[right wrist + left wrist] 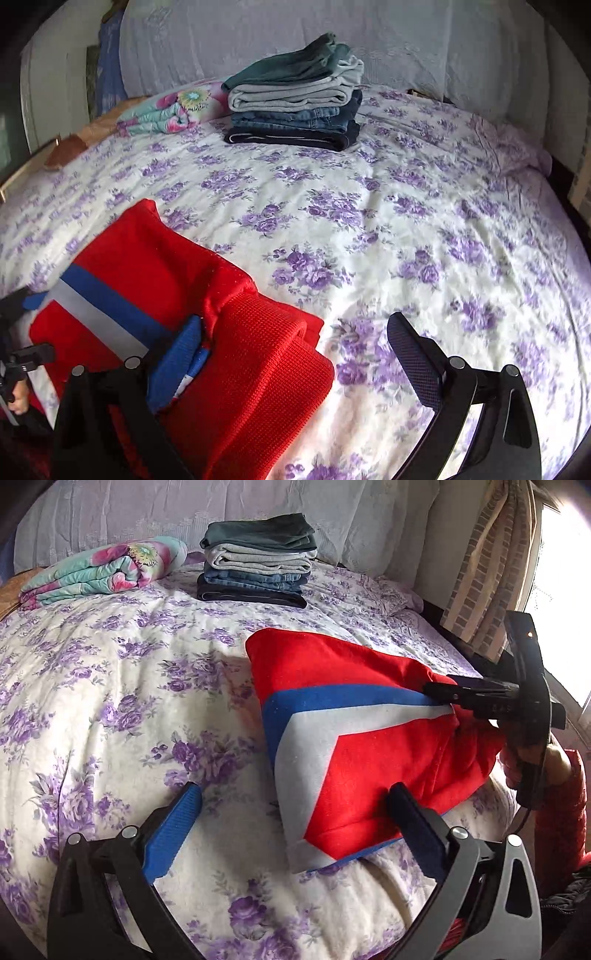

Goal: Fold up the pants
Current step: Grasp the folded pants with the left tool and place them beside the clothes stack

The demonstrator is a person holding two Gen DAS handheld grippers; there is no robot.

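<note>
**A:** Where are the pants, and why that spot?

**B:** The red pants [354, 746] lie folded on the near right part of the bed [110, 701], close to the edge where the person stands. I judge that keeps them within reach of both tools while the far end of the bed is left for finished work: a stack of folded clothes [256, 566] sits there, well apart, beside a rolled floral blanket [103, 570].

**A:** Is the left claw holding anything?

**B:** No. The left claw [295, 823] is spread wide, nothing between its fingers. One finger sits over bare sheet, the other at the near edge of the pants, so it looks poised to press or take the lower hem.

**A:** And the right one?

**B:** The right claw [295, 354] is also spread wide in its own view. Its blue finger [181, 354] rests at a crease in the red cloth, the other finger over the sheet with nothing in the gap. From the left view the right claw [443, 692] lies flat along the blue stripe at the right end of the bundle. Whether that finger is tucked under a layer or only lying on top, I cannot say; the fold hides it.

**A:** Why lay it there?

**B:** Likely to pin or slide under the thick knit end so the bundle keeps its shape for one more fold. The pants look mostly folded already, so little seems left but tidying and stacking.
</note>
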